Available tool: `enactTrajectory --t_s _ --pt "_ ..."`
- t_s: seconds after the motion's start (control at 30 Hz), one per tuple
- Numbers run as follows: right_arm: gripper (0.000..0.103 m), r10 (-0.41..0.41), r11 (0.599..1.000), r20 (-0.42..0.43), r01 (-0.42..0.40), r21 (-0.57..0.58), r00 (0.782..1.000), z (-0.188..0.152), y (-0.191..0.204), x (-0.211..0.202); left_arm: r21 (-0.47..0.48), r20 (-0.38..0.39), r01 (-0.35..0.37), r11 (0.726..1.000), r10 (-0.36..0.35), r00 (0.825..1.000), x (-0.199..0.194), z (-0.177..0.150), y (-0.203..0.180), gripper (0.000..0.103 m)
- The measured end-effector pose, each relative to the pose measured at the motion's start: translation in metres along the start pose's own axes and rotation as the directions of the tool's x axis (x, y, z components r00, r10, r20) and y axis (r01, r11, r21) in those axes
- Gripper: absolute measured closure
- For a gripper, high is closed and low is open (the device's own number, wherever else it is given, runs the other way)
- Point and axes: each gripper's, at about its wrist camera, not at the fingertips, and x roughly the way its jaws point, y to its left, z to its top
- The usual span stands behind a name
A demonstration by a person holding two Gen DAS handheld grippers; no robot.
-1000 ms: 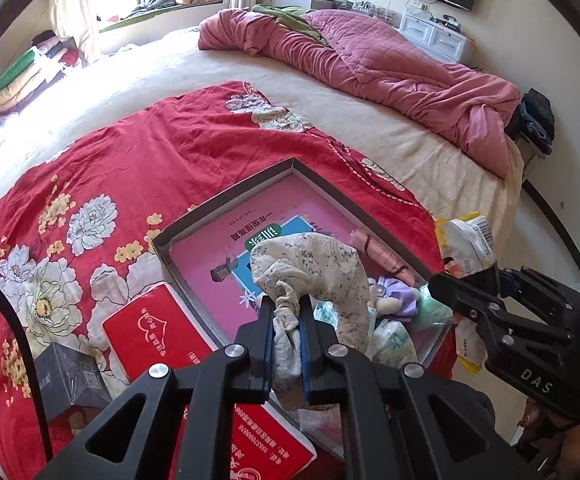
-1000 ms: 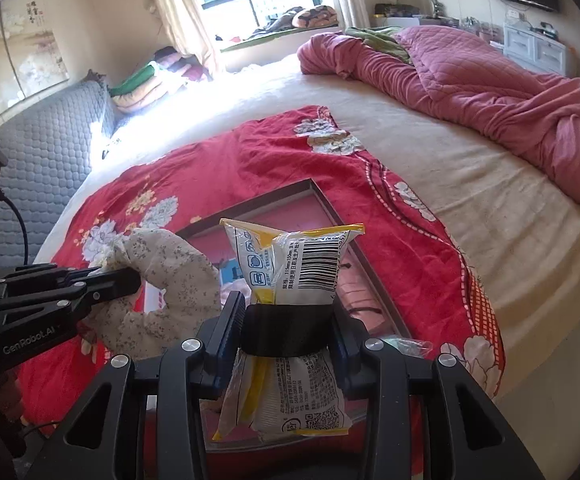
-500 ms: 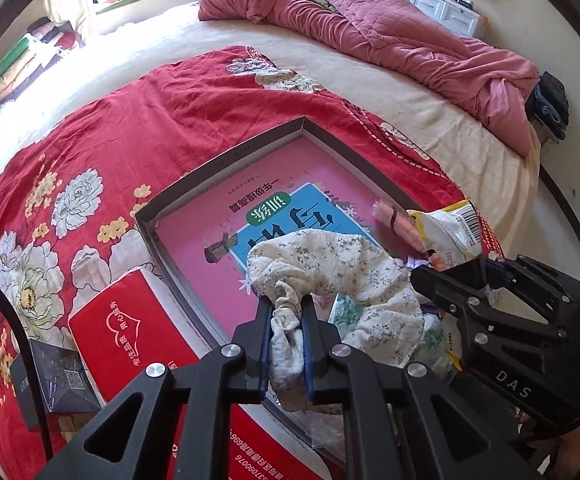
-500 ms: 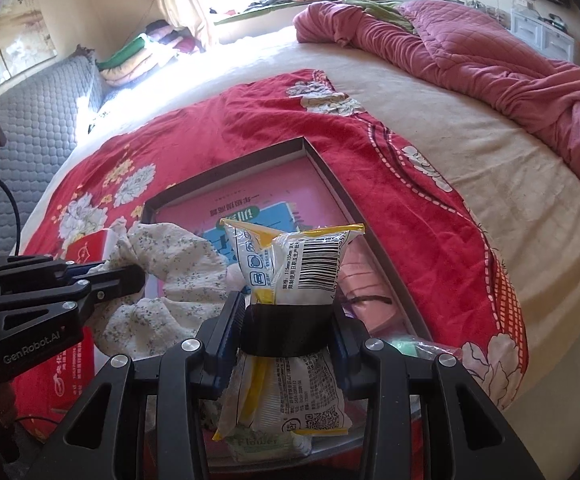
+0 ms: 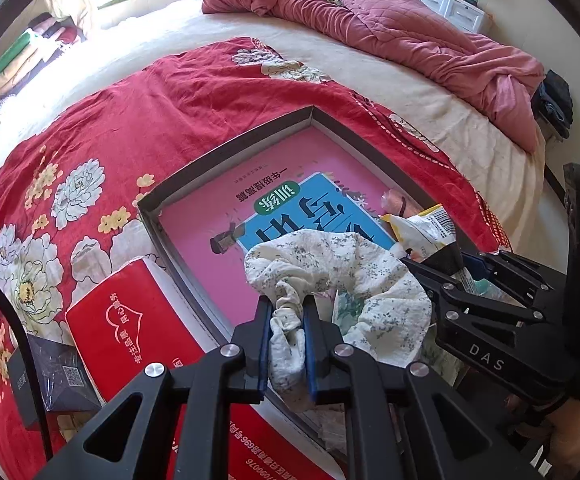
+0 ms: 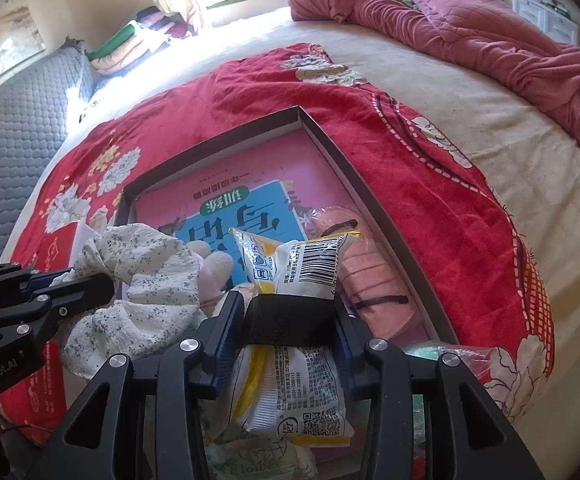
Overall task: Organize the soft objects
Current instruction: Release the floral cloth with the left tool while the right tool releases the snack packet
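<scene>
A shallow grey tray (image 5: pixel 225 152) lies on the red floral blanket with a pink and blue book (image 5: pixel 209 220) inside. My left gripper (image 5: pixel 285 308) is shut on a white floral scrunchie-like cloth (image 5: pixel 330 264), which droops onto things at the tray's near end. In the right wrist view that cloth (image 6: pixel 141 264) sits at the left. My right gripper (image 6: pixel 290 304) has a white and yellow snack packet (image 6: pixel 302 264) upright between its pads, gripped at a black band. Its jaws are opening slightly, and the packet's lower end reaches the items beneath.
A pink wrapped pack (image 6: pixel 366 276) and a pale plush toy (image 6: pixel 213 268) lie in the tray. A red box (image 5: pixel 121 320) and a dark box (image 5: pixel 57 376) sit left of it. A rumpled pink quilt (image 5: pixel 410 32) covers the far bed. The bed edge drops off at right.
Both grippers have sunk toward the tray's near end. The floral cloth has spread out over the items there, and the snack packet has come down beside it.
</scene>
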Motion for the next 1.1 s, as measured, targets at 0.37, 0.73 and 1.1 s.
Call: enactTrajectory --t_s 0.37,0.73,1.1 --pt "0.040 -0.009 0.999 0.041 0.008 0.032 0.999 0.000 -0.004 -0.013 -0.028 -0.025 0.028 0.999 -0.028 0.999 0.005 -0.002 0.003 0.086" --pt "0.032 -0.039 0.998 0.133 0.033 0.048 0.990 0.001 -0.001 -0.053 -0.029 -0.010 0.034 0.999 -0.035 0.999 -0.003 -0.003 0.004 0.072" --pt "0.032 -0.049 0.998 0.169 0.043 0.041 0.984 -0.005 0.011 -0.077 -0.038 0.010 0.031 0.999 -0.031 0.999 -0.016 -0.011 0.008 0.051"
